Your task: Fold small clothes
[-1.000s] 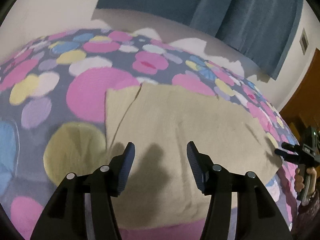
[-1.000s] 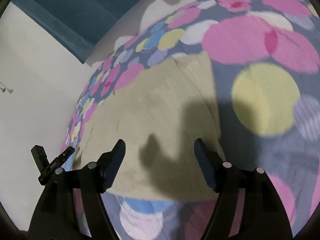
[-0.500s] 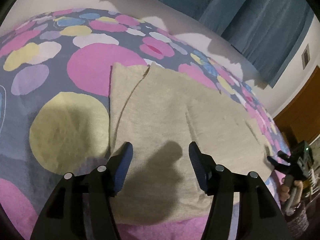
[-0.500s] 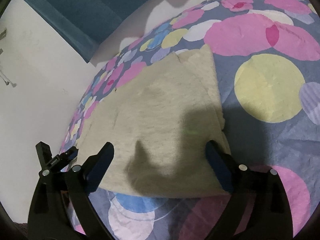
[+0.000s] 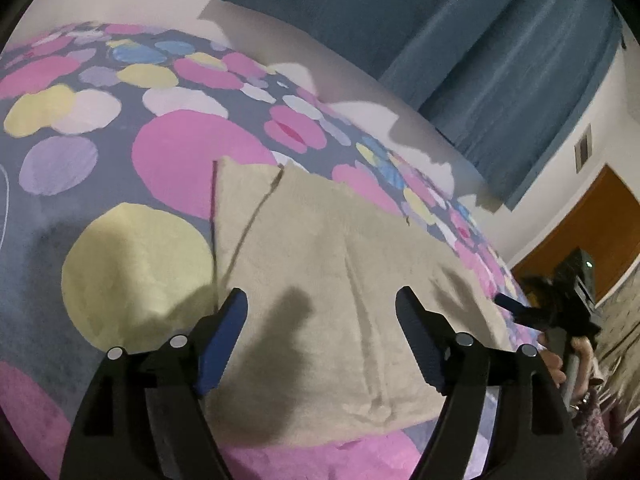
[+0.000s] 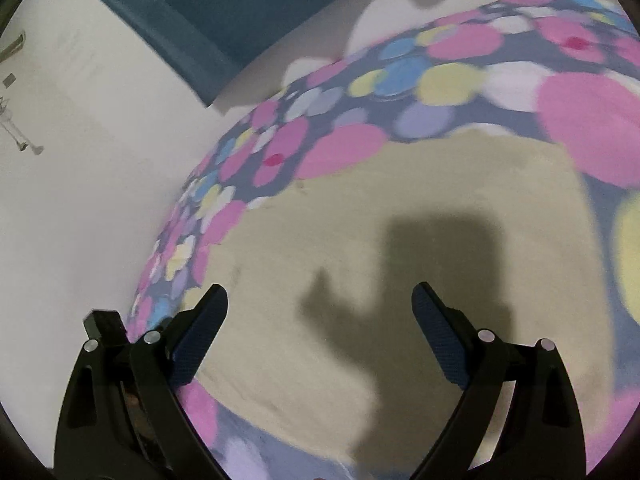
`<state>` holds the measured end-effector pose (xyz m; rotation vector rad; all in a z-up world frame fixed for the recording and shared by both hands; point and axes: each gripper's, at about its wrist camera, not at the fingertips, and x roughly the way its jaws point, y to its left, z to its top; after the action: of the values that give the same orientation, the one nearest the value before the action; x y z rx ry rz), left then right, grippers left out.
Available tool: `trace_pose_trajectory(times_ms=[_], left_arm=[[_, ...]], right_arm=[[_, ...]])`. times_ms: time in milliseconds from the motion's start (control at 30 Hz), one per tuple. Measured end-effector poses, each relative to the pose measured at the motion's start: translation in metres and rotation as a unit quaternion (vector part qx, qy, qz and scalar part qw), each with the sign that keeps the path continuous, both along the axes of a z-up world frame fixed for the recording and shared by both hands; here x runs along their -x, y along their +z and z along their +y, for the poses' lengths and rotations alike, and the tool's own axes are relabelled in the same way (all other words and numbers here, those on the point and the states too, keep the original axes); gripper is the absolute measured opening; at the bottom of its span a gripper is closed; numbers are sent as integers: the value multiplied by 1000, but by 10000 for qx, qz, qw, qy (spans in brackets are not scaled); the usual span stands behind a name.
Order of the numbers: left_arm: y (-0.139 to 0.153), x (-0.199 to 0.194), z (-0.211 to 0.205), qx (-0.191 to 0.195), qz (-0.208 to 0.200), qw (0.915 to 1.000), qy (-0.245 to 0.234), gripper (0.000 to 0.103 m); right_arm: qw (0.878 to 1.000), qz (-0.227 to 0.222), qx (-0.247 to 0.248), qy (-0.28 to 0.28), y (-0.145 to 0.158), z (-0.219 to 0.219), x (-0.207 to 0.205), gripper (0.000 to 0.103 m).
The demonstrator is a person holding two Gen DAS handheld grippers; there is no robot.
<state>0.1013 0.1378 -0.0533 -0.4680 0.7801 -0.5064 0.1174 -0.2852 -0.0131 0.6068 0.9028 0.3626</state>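
A beige knitted garment lies flat on a bedspread with coloured dots; a folded flap lies along its left side. My left gripper is open and empty, hovering over the garment's near edge. The right gripper appears at the far right of the left wrist view, held in a hand. In the right wrist view the garment fills the middle, and my right gripper is open and empty above it, with its shadow on the cloth.
Blue curtains hang behind the bed. A white wall is beside the bed's edge. A brown wooden door is at the right.
Both grippers have moved a little over the garment; the left one's jaws have opened wider. The garment lies as before.
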Motion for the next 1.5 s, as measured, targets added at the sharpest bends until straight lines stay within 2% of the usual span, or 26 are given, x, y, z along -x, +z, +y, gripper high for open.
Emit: trace_pose_trajectory(times_ms=[67, 200, 333, 433, 533, 667, 833, 1200, 1500], left_arm=[[-2, -2, 6, 146, 85, 9998, 94, 75], [-6, -5, 11, 143, 186, 9996, 185, 76], [-14, -10, 11, 156, 417, 9989, 158, 76], [-15, -10, 9, 104, 467, 9988, 137, 76], [-17, -11, 9, 88, 510, 9986, 131, 76], [-18, -11, 10, 85, 528, 9985, 135, 76], [-18, -14, 10, 65, 548, 9984, 136, 76], [-19, -14, 8, 21, 550, 9984, 133, 76], [-20, -11, 13, 147, 546, 9982, 209, 76]], right_arm=[[9999, 66, 37, 140, -1, 21, -33, 93], [9994, 241, -48, 238, -10, 48, -95, 93], [9982, 540, 21, 258, -34, 68, -141, 93], [9967, 790, -31, 194, -62, 71, -155, 93], [9977, 635, -200, 103, -64, 67, -151, 94], [9963, 798, -303, 130, -57, 69, -135, 94], [9972, 656, -132, 327, -48, 78, -82, 94], [9942, 725, -721, 341, -50, 78, 43, 94], [9959, 479, -670, 377, -50, 84, 88, 94]])
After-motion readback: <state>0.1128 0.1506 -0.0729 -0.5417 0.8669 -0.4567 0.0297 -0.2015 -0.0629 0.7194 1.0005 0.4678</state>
